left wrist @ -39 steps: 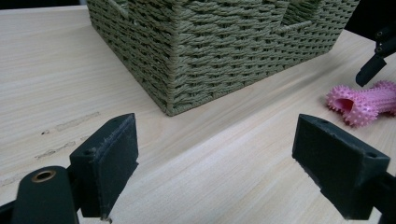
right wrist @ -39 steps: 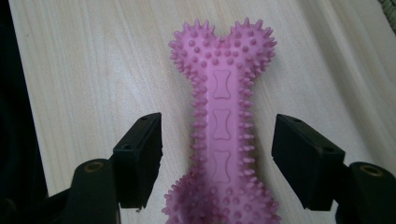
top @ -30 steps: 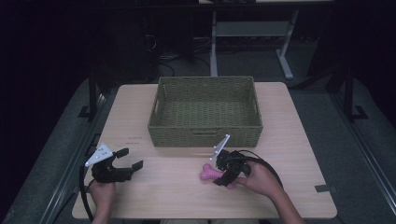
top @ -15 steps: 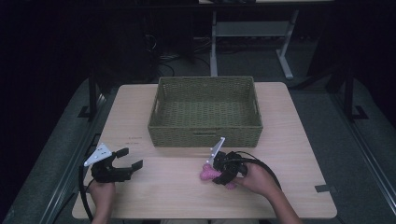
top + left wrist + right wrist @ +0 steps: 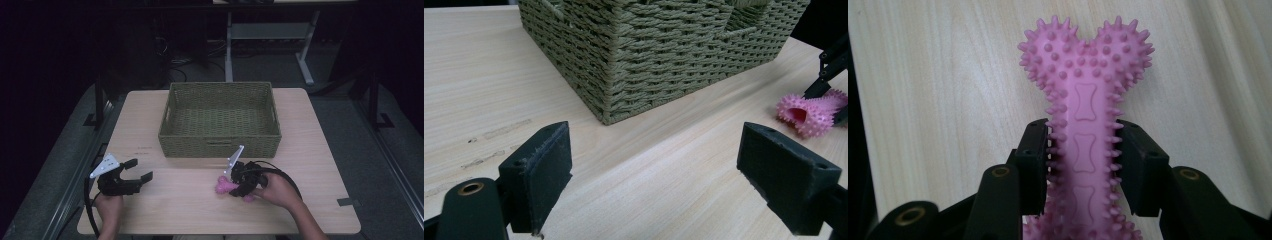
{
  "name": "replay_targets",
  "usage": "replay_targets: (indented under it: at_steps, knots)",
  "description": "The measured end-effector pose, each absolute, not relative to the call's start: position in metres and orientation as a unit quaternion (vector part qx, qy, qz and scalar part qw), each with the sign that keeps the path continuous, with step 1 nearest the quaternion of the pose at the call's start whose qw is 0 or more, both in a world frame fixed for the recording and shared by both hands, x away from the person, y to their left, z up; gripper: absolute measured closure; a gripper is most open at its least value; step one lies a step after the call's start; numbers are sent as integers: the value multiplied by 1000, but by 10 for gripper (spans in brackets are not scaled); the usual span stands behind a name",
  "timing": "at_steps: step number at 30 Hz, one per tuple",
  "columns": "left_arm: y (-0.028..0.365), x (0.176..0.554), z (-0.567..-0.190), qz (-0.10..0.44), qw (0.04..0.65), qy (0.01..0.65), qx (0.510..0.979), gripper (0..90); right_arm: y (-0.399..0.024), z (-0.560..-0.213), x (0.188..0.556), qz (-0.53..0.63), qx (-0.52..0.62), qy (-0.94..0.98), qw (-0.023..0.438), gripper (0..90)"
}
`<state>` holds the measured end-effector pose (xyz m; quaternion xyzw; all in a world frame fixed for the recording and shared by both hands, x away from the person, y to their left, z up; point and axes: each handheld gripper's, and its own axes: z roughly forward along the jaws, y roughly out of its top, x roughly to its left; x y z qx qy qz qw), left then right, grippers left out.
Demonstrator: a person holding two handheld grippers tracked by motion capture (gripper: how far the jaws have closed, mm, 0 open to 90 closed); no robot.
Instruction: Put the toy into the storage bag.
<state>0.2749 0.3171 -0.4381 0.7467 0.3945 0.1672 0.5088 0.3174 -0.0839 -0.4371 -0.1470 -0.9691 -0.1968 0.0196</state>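
A pink spiky bone-shaped toy [image 5: 1083,105] lies on the wooden table [image 5: 320,150], in front of the green woven basket [image 5: 220,120]. My right gripper [image 5: 1083,165] is shut on the toy's shaft, with its knobbed end sticking out past the jaws. In the high view the right gripper [image 5: 240,184] and the toy [image 5: 226,186] sit just below the basket's front wall. My left gripper [image 5: 137,172] stands open near the table's front left with nothing between its jaws. From the left gripper view the toy [image 5: 811,112] shows far right, beyond the basket's corner [image 5: 624,55].
The basket is empty and takes up the middle back of the table. A desk frame [image 5: 270,35] and cables stand on the dark floor behind. Bare tabletop [image 5: 180,200] lies between the two grippers.
The right gripper with the pink toy has shifted slightly left and toward the basket. The left gripper has stayed in place.
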Motion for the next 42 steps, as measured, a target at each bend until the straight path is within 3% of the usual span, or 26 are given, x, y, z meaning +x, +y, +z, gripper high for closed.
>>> replay_targets:
  at_steps: [42]
  knots:
    - [316,276,-438,167,507,393,749,139,-109,-340,368,-256,-114,-959,43,581]
